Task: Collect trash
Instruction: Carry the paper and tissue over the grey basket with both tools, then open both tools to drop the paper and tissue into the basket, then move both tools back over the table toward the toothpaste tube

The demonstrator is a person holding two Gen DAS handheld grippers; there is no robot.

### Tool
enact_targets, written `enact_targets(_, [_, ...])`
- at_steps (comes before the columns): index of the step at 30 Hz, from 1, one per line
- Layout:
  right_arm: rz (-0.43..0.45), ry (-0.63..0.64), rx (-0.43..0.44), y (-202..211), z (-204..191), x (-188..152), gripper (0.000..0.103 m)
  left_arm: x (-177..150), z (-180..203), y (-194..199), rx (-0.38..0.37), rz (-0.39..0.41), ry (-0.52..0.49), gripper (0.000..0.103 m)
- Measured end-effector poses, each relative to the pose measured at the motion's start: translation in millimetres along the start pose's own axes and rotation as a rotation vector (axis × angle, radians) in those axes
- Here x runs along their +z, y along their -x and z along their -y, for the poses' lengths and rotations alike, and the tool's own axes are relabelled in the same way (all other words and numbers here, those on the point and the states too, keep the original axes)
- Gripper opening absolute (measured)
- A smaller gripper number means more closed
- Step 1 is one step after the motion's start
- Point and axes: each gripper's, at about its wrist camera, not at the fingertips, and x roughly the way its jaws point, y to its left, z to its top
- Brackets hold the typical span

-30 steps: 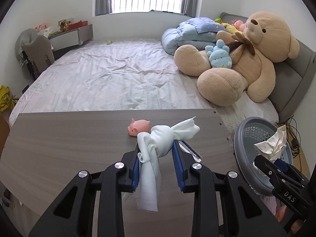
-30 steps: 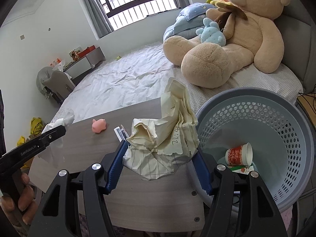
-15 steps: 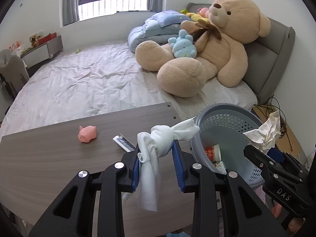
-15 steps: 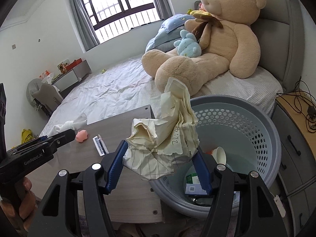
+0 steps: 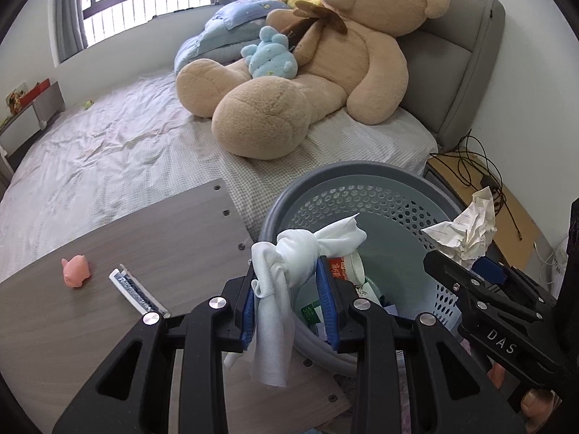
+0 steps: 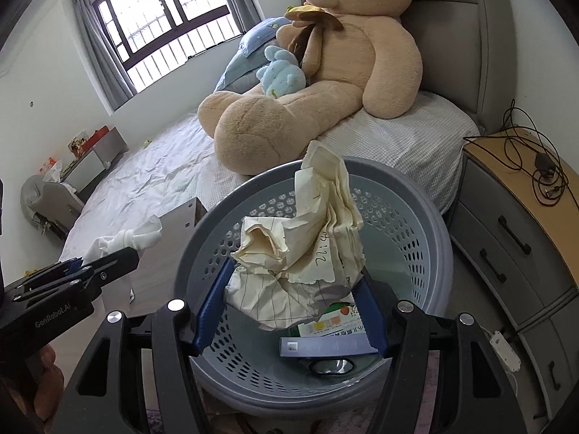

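My left gripper [image 5: 289, 282] is shut on a white tissue [image 5: 286, 271], which hangs over the near left rim of the grey perforated basket [image 5: 365, 177]. Held over the basket's [image 6: 427, 217] mouth, my right gripper [image 6: 293, 289] is shut on a crumpled ball of cream lined paper [image 6: 300, 253]. Cartons and a red paper cup [image 5: 343, 264] lie at the basket's bottom. In the left wrist view the right gripper [image 5: 466, 264] shows with the paper [image 5: 466, 228] at the basket's right. The left gripper [image 6: 101, 256] and its tissue [image 6: 126, 238] appear left of the basket in the right wrist view.
A wooden table [image 5: 108, 253] left of the basket carries a pink pig toy [image 5: 76, 271] and a small flat packet [image 5: 137, 293]. Behind lies a bed [image 5: 108, 152] with a big teddy bear [image 5: 318, 72]. A nightstand [image 6: 524, 224] with cables stands right of the basket.
Both grippers have swung right from over the table to the basket, each keeping its load. The right one went from the basket's left edge to over its mouth.
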Motion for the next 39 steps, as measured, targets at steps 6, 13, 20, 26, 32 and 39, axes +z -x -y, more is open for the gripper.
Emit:
enact_targets(6, [-0.006,-0.016,-0.009,-5,11,4,0.063,7,17,-16,-0.014,-0.033,-0.035,0.031])
enact_targets(13, [-0.015,-0.042,-0.007,-9,26,7,0.063,11,26,-24,-0.015,-0.056,-0.04,0.033])
enact_targets(20, [0.008,-0.038,0.012,-5,28,7,0.077,12,25,-23,-0.008,-0.054,-0.032,0.049])
enact_targets(26, [0.031,-0.026,0.015,-1,23,7,0.084,15,18,-15,0.012,-0.025,-0.014,0.063])
enact_targets(32, [0.028,-0.027,0.015,1,18,8,0.084,15,10,-10,0.015,-0.018,0.008,0.065])
enact_targets(39, [0.031,-0.021,0.011,5,11,7,0.084,10,5,-5,0.018,-0.013,0.015,0.066])
